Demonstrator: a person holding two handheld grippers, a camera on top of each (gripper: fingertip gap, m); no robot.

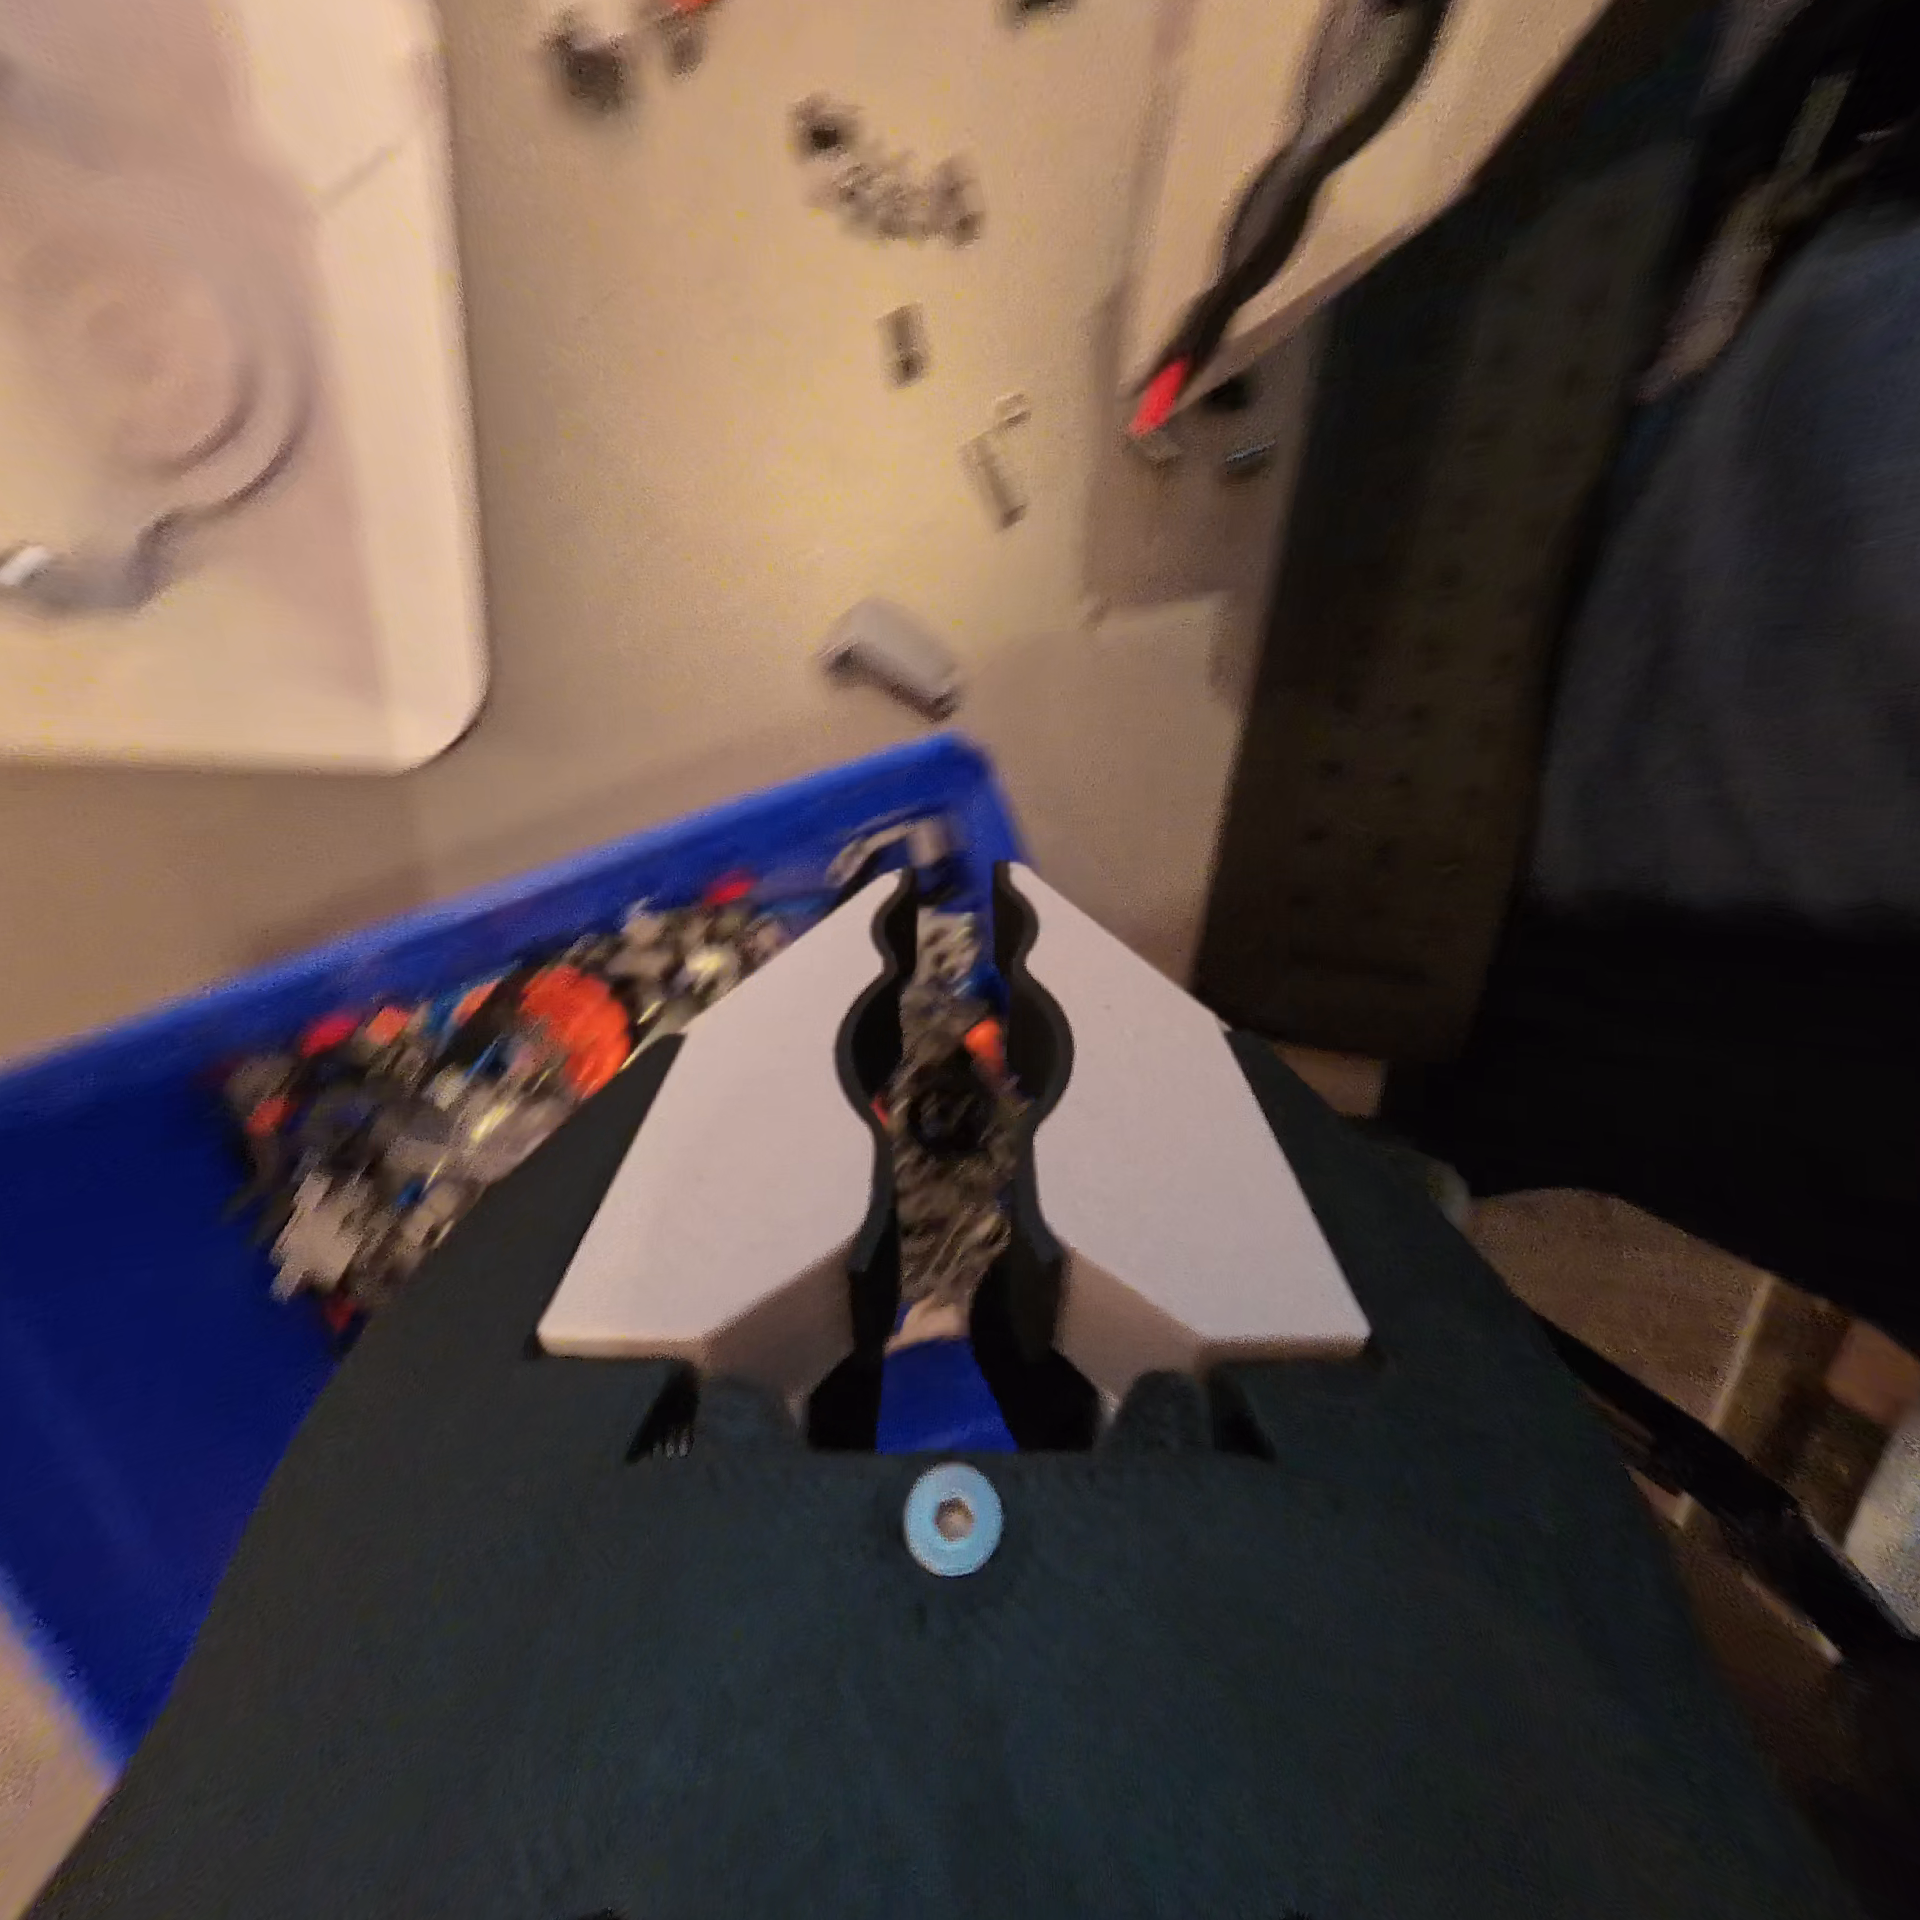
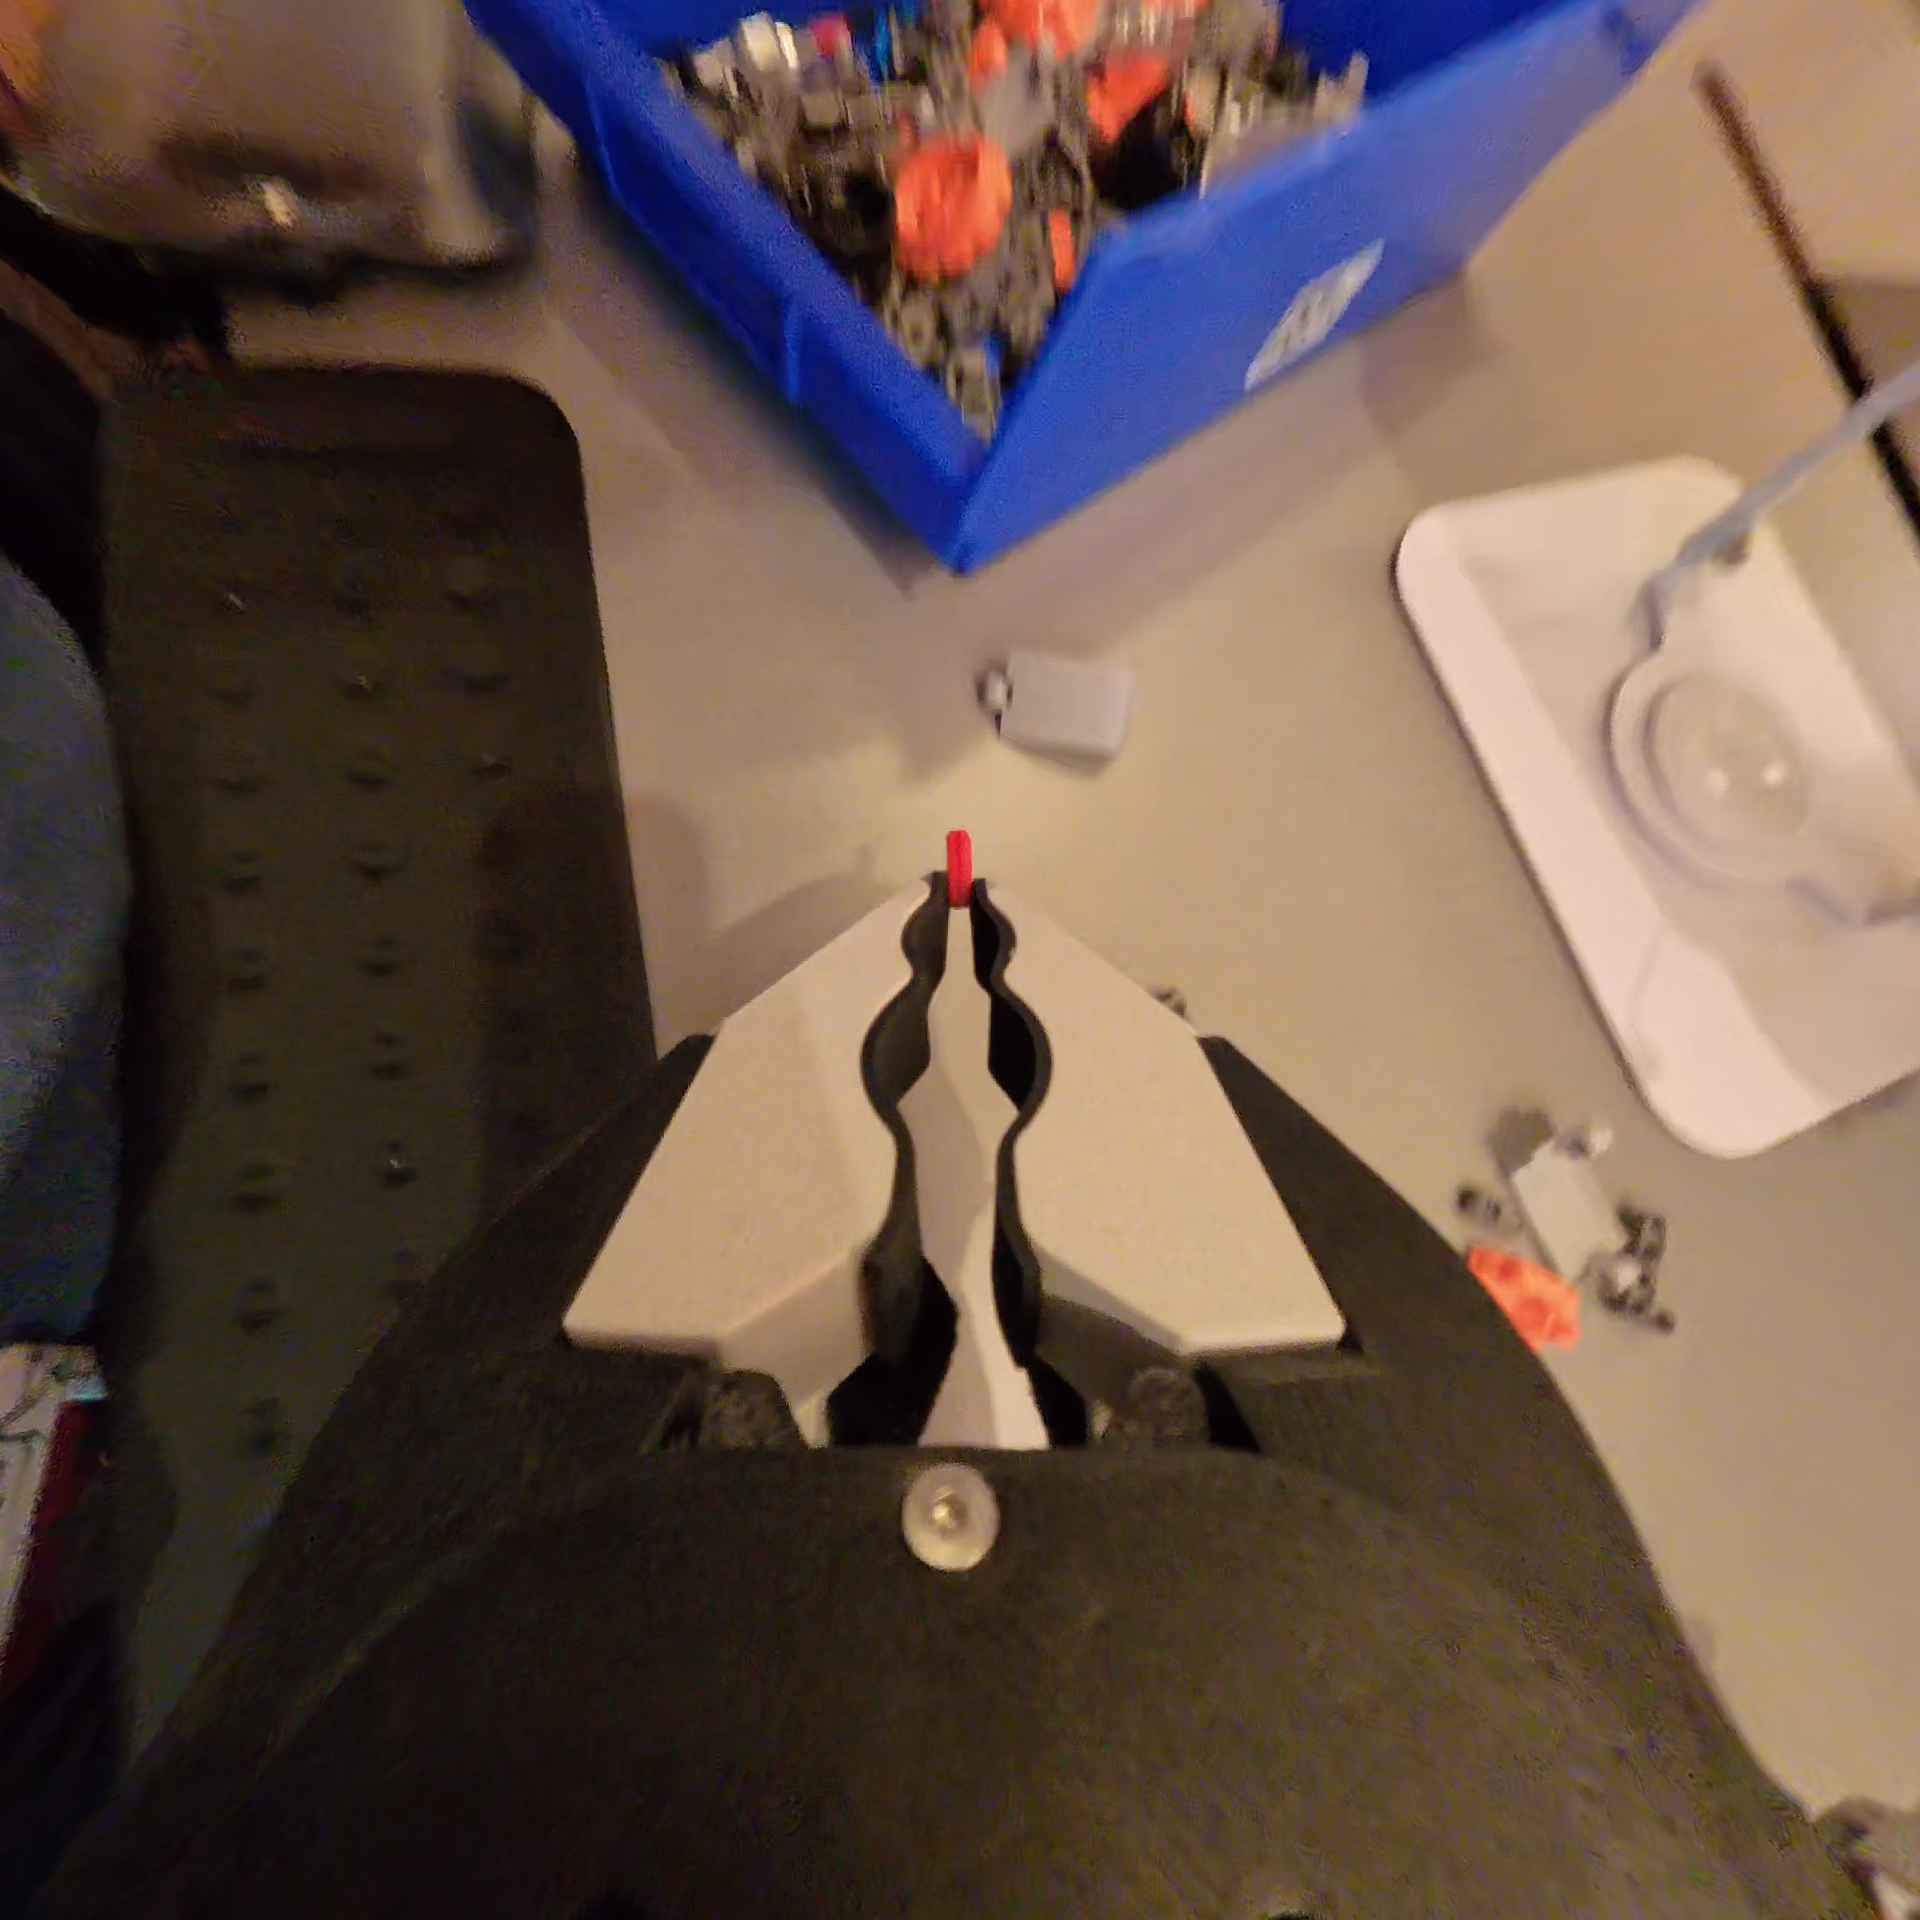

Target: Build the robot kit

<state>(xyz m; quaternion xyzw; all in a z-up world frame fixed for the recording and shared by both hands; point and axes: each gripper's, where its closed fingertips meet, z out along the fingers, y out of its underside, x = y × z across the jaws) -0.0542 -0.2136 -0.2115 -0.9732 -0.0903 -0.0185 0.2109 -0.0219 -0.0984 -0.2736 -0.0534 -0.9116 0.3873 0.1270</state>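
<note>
Right now our right gripper [image 2: 958,902] has its fingers clenched on a tiny red peg [image 2: 957,858], pinched by one end at the very tips above the desk [image 2: 1195,582], near a grey block [image 2: 1062,709]. Hard, light and slick, we judge, it could easily twist or pop out, so a hold nearer its middle would serve better. Our left gripper [image 1: 954,883] hangs over the blue bin [image 1: 125,1195] of small parts, fingers narrowly parted and grasping nothing.
</note>
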